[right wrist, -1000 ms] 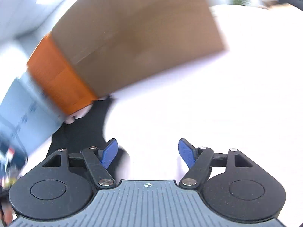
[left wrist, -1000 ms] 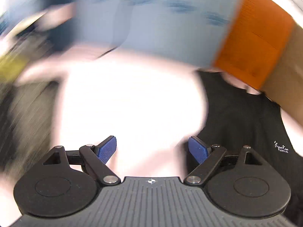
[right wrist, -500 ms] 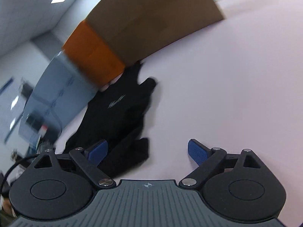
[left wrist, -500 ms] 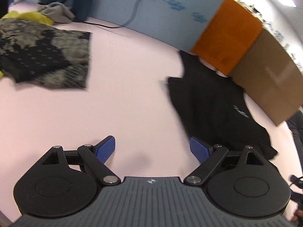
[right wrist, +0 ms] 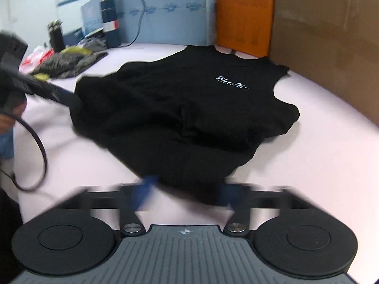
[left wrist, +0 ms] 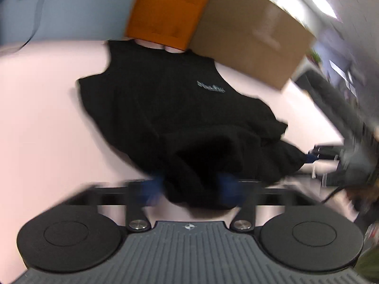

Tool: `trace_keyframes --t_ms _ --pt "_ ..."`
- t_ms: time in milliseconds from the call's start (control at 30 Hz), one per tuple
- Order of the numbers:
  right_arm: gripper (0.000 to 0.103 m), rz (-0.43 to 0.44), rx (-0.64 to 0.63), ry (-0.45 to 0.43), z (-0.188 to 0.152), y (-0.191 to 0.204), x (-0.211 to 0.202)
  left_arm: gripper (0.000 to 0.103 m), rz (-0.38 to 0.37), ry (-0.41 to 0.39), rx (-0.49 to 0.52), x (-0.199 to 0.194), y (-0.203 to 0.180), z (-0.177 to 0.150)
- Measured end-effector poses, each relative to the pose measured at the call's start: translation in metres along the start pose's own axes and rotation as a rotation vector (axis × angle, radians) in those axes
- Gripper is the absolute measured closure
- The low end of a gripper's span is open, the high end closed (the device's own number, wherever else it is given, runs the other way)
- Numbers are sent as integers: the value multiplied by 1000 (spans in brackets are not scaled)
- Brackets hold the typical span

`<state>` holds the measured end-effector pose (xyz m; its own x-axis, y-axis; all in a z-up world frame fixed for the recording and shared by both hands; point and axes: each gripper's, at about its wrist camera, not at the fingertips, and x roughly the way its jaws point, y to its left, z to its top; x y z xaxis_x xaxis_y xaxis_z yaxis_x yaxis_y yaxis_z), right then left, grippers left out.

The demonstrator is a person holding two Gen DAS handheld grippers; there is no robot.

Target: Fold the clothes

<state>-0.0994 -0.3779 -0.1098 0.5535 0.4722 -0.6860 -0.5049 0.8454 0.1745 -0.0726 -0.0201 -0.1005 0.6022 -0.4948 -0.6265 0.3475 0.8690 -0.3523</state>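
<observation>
- Surface: pale pink table top (right wrist: 319,156), wide and mostly bare, bounded at the far edge by upright panels.
- Panels, three kinds in a row: light blue partition (right wrist: 170,16) with a repeated printed mark and a dark cable hanging down it; orange panel (right wrist: 244,14); brown cardboard sheet (right wrist: 331,47) curving round the right side.
- Room: office setting beyond the partition, ceiling light panels seen in the left wrist view, much of it smeared by motion blur.
- Garment, one: black sleeveless top (right wrist: 189,108), lying on the table with its neckline toward the orange panel and a small pale script logo (right wrist: 232,85) on the chest. Near hem is bunched and lifted off the surface.
- Clothes pile, one: dark patterned and yellow fabrics (right wrist: 68,59) heaped at the far left of the table, well apart from the black top; the number of pieces cannot be told.
- Containers: dark cylinder with a red-and-white label (right wrist: 110,23) standing near the partition; contents cannot be told. A second dark bottle-like item (right wrist: 55,35) stands further left.
- Grippers, two, both with blue pads.
- Left gripper (left wrist: 193,189): jaws closing, the hem of the black top bunched between them.
- Right gripper (right wrist: 183,193): jaws closing, another part of the same hem between them; blur hides whether the pads press yet.
- Person: one hand (right wrist: 11,108) on the left tool's handle, with a black cable looping below.
</observation>
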Motion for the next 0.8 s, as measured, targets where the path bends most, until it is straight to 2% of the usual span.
trace_keyframes --t_ms 33,100,167,233,300,333,367,400,433,467,500,533,567,633,700,800 --pt "91 32 74 -8 2 -2 -4 89 -10 1 9 0 3 6" --pt "91 135 240 -68 7 -10 -11 92 -29 1 26 1 9 18" --pt "92 229 419 -164 14 -24 -18 92 -35 -41 23 -4 18 37" --pt "92 317 622 -303 21 -44 -19 92 7 -79 35 1 27 65" --pt "91 304 833 -423 23 -65 -9 92 102 -112 19 15 37 95" --pt "91 294 938 -482 24 -76 -4 88 144 -118 -20 20 44 106" --pt "91 252 1031 -505 21 -85 2 84 185 -125 -59 24 50 117" --pt "90 207 1091 -516 17 -92 6 75 225 -132 -97 29 57 128" --pt "89 177 1104 -515 15 -94 9 62 232 -155 -125 25 62 130" --pt "89 149 1112 -514 12 -97 11 53 240 -178 -152 20 67 132" --pt "88 140 1105 -508 9 -97 11 34 238 -198 -155 13 71 128" --pt "83 142 1095 -508 5 -97 9 26 236 -216 -156 5 76 124" --pt "75 145 1089 -512 0 -96 5 26 230 -215 -144 -3 81 116" --pt "65 135 1098 -530 -13 -94 -4 26 193 -171 -105 -14 86 100" --pt "64 131 1117 -569 -27 -92 -15 26 123 -128 -48 -22 85 82" --pt "56 98 1119 -593 -48 -89 -30 26 15 -54 83 -26 62 59"
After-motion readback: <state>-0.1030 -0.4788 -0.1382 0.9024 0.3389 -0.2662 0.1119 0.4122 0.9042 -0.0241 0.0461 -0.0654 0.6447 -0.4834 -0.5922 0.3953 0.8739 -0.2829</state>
